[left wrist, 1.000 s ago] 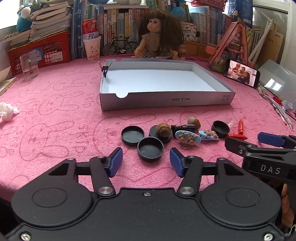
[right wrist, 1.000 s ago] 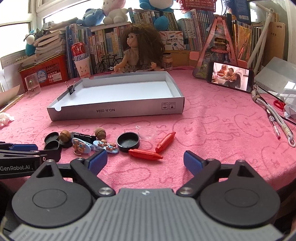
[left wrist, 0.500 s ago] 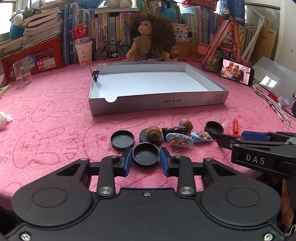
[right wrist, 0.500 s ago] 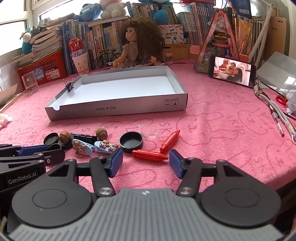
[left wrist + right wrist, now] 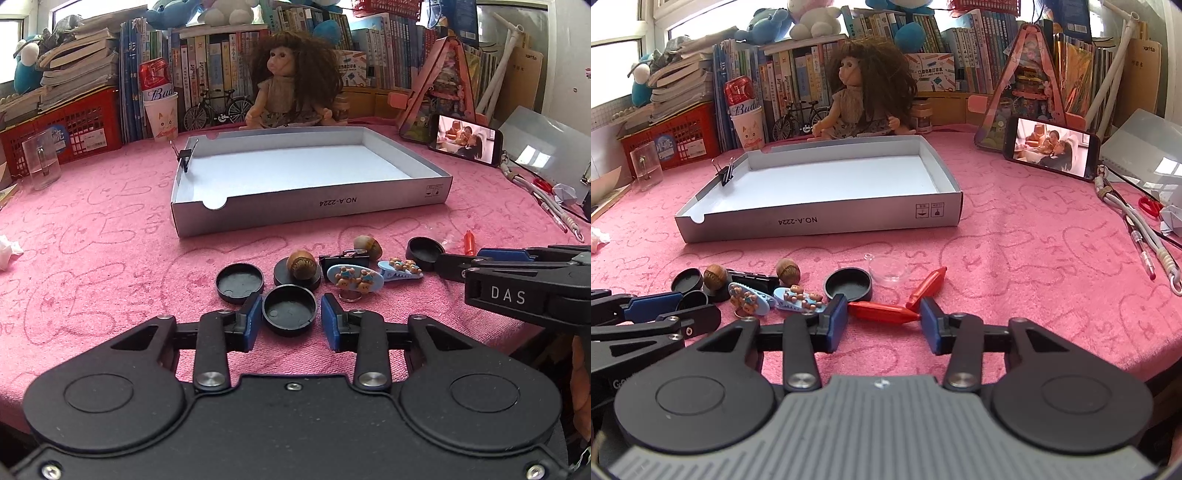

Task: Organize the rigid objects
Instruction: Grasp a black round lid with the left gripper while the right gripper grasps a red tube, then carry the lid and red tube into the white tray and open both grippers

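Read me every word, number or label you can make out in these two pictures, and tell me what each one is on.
"NO.A-2224", printed upside down on the front wall of the cardboard tray.
"DAS" on the side of the right gripper.
"Bud", partly hidden, on the red can.
Book spines, the blue sticker on the red basket and the marks beside the tray's symbols: too small to read.

Left gripper (image 5: 289, 321) has pinched in from wide apart, blue pads now hugging both sides of the round black lid (image 5: 289, 309) on the pink cloth. Right gripper (image 5: 884, 320) has just been closing too, jaws drawn in around the red crayon (image 5: 882, 312), ends bracketed
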### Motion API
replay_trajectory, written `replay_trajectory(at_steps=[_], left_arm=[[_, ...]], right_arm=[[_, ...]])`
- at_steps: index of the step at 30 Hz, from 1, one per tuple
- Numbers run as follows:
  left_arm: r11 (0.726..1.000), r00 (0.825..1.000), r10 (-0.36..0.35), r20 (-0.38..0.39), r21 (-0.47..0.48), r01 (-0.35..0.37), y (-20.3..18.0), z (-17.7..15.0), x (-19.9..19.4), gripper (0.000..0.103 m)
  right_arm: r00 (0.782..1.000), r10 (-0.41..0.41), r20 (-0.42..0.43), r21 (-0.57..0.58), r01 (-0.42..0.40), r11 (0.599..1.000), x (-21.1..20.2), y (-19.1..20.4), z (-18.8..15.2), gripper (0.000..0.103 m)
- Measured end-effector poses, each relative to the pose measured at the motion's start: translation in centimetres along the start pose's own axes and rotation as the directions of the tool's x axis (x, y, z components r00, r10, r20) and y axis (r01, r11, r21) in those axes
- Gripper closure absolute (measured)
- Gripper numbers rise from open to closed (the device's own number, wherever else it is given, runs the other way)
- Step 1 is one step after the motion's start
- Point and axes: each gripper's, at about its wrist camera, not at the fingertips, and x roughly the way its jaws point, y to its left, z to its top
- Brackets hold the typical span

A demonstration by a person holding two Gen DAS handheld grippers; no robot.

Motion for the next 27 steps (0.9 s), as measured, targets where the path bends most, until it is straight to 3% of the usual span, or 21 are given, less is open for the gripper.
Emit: replay_trajectory(at_steps=[15,27], left_arm=[[0.997,0.996,-0.074,0.055,-0.011,0.075,-0.4,1.0,-1.1,0.073],[0.995,0.993,-0.081,0.086,-0.054,0.086,0.6,4.4,0.0,0.073]], right_arm=[[0.999,-0.013,0.044,0.020,0.012,1.000,-0.5,-1.1,0.9,0.055],[0.995,-0.014,0.095,0.023,0.012,1.000,0.2,-1.9,3.0,0.055]])
